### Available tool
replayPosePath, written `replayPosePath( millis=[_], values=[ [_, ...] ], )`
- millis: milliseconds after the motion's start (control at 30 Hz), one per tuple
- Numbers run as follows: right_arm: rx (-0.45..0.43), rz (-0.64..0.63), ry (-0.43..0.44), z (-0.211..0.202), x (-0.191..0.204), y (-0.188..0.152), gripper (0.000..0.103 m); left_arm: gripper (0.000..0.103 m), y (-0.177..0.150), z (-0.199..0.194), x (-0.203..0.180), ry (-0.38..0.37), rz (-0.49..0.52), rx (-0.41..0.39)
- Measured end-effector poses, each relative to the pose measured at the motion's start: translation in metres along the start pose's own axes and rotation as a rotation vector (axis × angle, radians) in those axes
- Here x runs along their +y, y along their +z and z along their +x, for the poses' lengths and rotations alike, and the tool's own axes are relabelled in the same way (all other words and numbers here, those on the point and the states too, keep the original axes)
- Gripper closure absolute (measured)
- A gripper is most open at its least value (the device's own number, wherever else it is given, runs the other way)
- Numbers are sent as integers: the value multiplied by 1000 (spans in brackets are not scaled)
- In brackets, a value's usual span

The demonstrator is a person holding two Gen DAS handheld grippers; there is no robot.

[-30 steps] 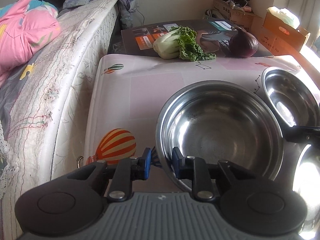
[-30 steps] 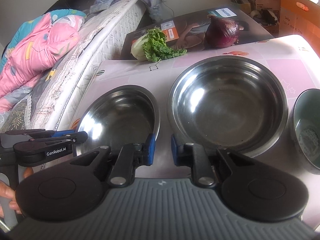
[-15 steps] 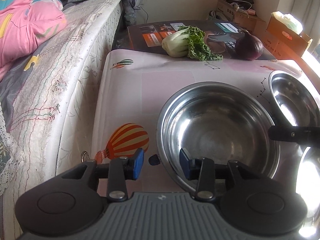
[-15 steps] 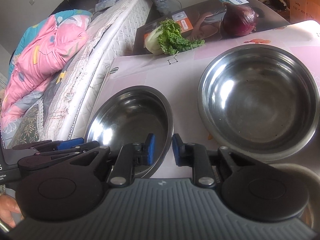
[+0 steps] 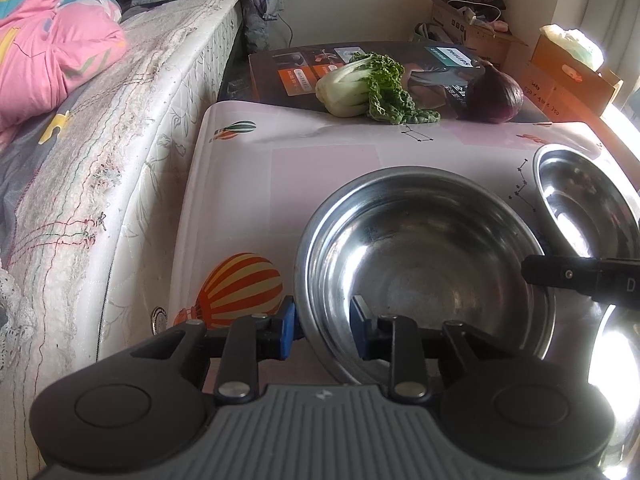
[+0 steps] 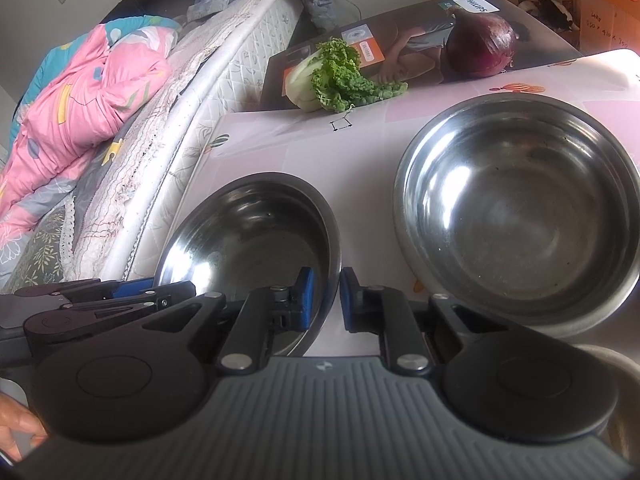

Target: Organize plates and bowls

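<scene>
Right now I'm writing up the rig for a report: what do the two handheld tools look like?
Both match: the left tool and right tool have black linkage arms with silver rivets, round black side housings, a ribbed grey body bearing a small white logo, and blue pads on the fingertips.

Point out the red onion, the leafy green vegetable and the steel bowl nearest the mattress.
red onion (image 6: 480, 46), right wrist view, on its purple skin.
leafy green vegetable (image 6: 338, 76), right wrist view, on the curly leaves.
steel bowl nearest the mattress (image 5: 424, 264), left wrist view, on its inner floor.
</scene>
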State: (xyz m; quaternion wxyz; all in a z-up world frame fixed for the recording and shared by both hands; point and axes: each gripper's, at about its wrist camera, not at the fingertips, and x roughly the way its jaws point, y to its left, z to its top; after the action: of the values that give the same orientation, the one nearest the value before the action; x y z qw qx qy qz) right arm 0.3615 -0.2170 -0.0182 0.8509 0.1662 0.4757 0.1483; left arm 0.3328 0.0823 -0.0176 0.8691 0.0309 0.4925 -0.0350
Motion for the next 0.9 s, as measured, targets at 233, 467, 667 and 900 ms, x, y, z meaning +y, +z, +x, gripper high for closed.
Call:
replayPosePath(
  millis=[233,467,667,900],
  values=[
    [-22,-19,-3,-7,2,1,92,73,1,-7,-3,15,13,-23],
    [-51,-58,6,-18,10,3,95,82,1,-19,-8,-12,31,-63],
    [-54,-97,-13,-20,19,3,95,81,1,-22,-15,-25,40,-68],
    [-31,-57,-18,-18,10,5,87,43,3,-30,6,-33,-24,-120]
  ],
)
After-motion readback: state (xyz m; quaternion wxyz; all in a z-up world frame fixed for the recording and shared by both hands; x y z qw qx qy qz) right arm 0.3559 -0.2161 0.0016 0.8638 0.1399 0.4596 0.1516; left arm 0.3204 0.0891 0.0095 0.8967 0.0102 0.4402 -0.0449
